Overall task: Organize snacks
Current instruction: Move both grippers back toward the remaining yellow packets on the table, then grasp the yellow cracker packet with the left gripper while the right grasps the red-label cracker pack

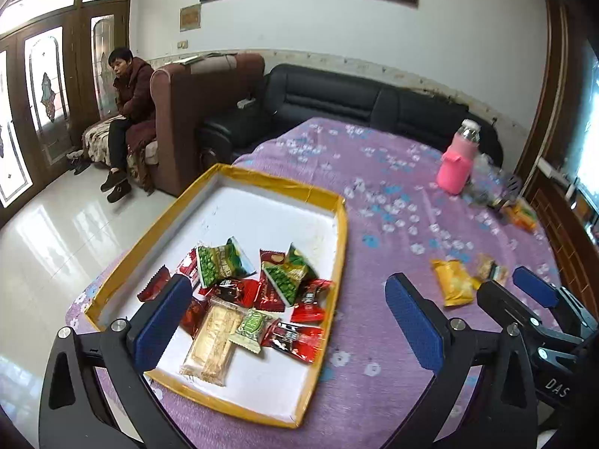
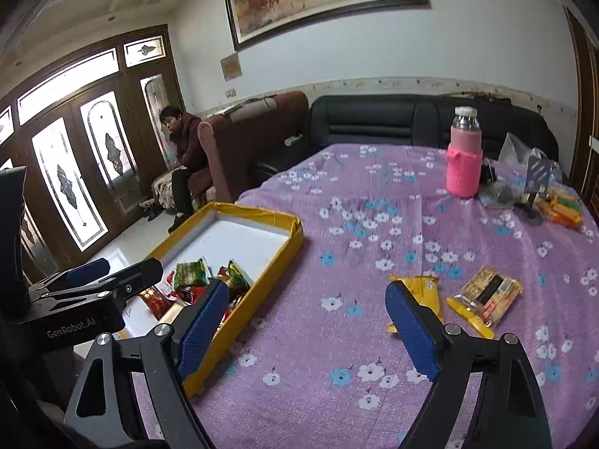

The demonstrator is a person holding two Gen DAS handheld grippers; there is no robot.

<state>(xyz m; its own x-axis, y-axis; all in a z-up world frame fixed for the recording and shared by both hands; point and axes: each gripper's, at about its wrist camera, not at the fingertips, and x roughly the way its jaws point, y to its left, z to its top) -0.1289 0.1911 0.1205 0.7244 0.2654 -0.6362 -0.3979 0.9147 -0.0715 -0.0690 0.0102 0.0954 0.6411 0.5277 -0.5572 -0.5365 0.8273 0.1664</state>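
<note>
In the left wrist view, the left gripper (image 1: 288,316) hangs above the shallow yellow-rimmed cardboard tray with a white floor (image 1: 338,258), its blue-padded jaws spread wide with nothing between the pads. Under it lies a loose heap of small foil and plastic snack packets (image 1: 258,292), red, green and pale gold, overlapping one another at the near end of the tray. On the purple flowered tablecloth (image 1: 374,194) to the right of the tray lie a yellow crinkled snack pouch (image 1: 455,280) and, just beyond it, a blurred clear-wrapped packet (image 1: 490,269), with the right gripper's blue pads close beside them. In the right wrist view, the right gripper (image 2: 307,321) also stands empty and wide, pointing down at bare cloth between the tray's wall (image 2: 262,288) and the yellow pouch (image 2: 415,292), whose left end is hidden behind the right pad. The clear-wrapped biscuit packet (image 2: 485,295) lies just beside it, apart from the pads. A pink knitted-sleeve bottle (image 2: 463,157) stands well beyond. Both loose packets look light, soft and slick, and their contents are likely brittle, so a gentle pinch across the flat middle of the pouch, or on a crimped end seam, seems safest; a hard squeeze could crush what is inside.
</note>
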